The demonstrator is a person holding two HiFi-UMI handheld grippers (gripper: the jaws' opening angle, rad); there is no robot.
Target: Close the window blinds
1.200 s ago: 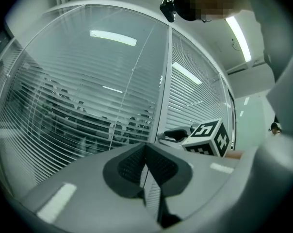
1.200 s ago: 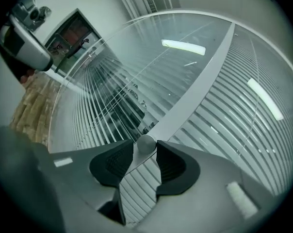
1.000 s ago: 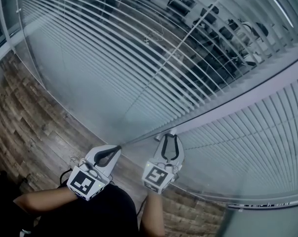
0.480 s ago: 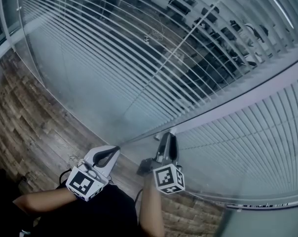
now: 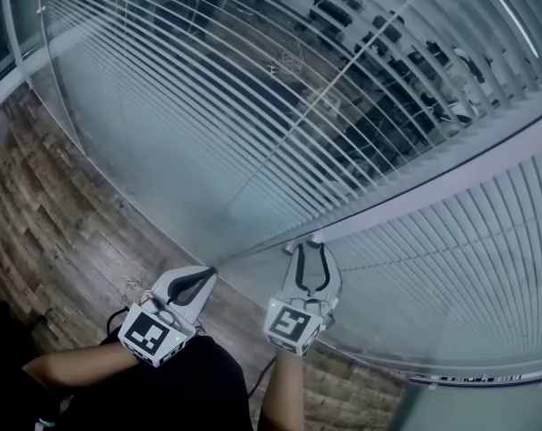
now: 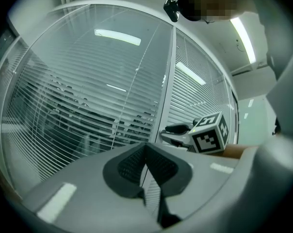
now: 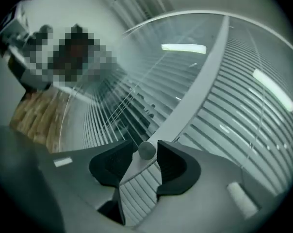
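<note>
The window blinds [image 5: 253,88] hang behind glass, their slats part open with a dark office showing through. A second panel [image 5: 468,241] to the right looks more shut. On the pale mullion [image 5: 450,182] between them sits a small round knob [image 5: 314,239]. My right gripper [image 5: 310,248] straddles it. In the right gripper view the knob [image 7: 146,150] lies between the jaws of this gripper [image 7: 145,154], which are opening, and a gap shows beside it. My left gripper [image 5: 208,272] stands at the glass's lower edge, with its pads [image 6: 137,164] meeting at the tips and nothing seen between them.
A wood-plank floor [image 5: 47,214] runs along the foot of the glass at the left. The person's forearms and dark clothing fill the bottom of the head view. Ceiling lights reflect in the glass [image 6: 117,35].
Half a second ago the right gripper was rolled onto its side at the knob. It has now turned back level, with its jaws wider apart. The left gripper has not moved.
</note>
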